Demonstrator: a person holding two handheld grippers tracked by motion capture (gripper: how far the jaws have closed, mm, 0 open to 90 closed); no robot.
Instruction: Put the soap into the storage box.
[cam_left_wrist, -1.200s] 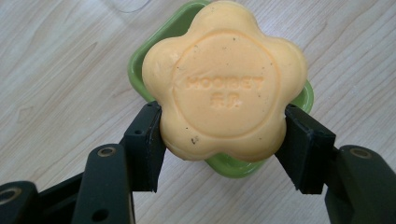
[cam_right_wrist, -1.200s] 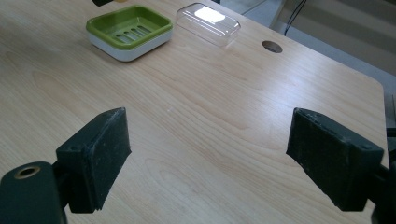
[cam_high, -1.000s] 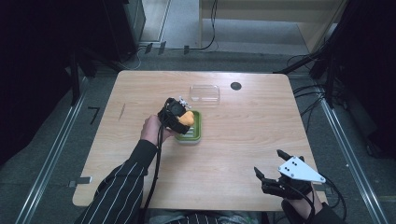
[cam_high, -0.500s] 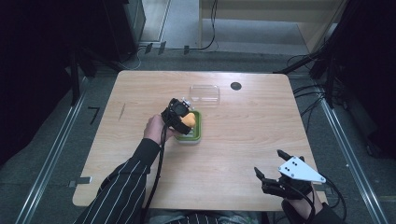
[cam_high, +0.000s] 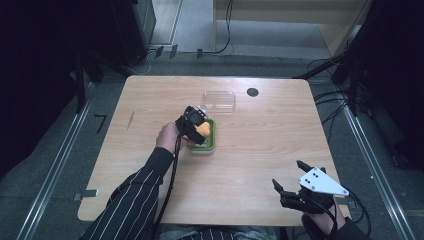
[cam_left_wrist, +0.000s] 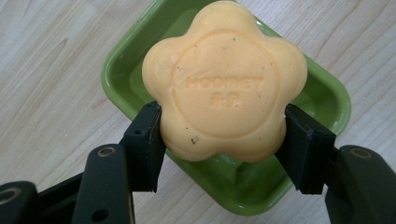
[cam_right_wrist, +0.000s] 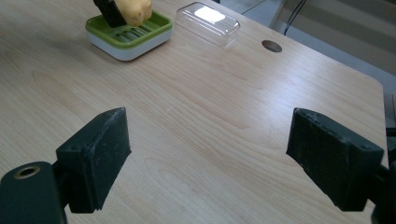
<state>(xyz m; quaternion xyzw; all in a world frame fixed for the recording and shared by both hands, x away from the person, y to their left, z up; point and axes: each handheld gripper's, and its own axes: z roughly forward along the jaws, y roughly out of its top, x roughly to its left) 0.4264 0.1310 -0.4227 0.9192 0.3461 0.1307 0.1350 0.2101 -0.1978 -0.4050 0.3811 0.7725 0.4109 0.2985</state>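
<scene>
Clearly the left gripper (cam_left_wrist: 223, 126) has its jaws closed on the flanks of the orange flower-shaped soap bar (cam_left_wrist: 224, 81), gripping it at two opposite lobes. The bar hangs directly over the green soap dish (cam_left_wrist: 327, 93); whether its underside touches the slatted floor cannot be told from the left gripper view. From the high view, the dish (cam_high: 212, 141) stands near the middle of the table (cam_high: 150, 100), a little toward the far edge, with the clear plastic lid (cam_high: 219, 100) lying just beyond it, closer to the far edge. The right gripper (cam_high: 295, 182) idles near the table's near right corner, jaws spread wide and holding nothing.

Judging by this, the step in hand is seating the soap in the dish. The next move likely calls for lowering until the bar rests flat, then opening the jaws without dragging it. The lid would then need fetching, probably to cover the dish.
</scene>
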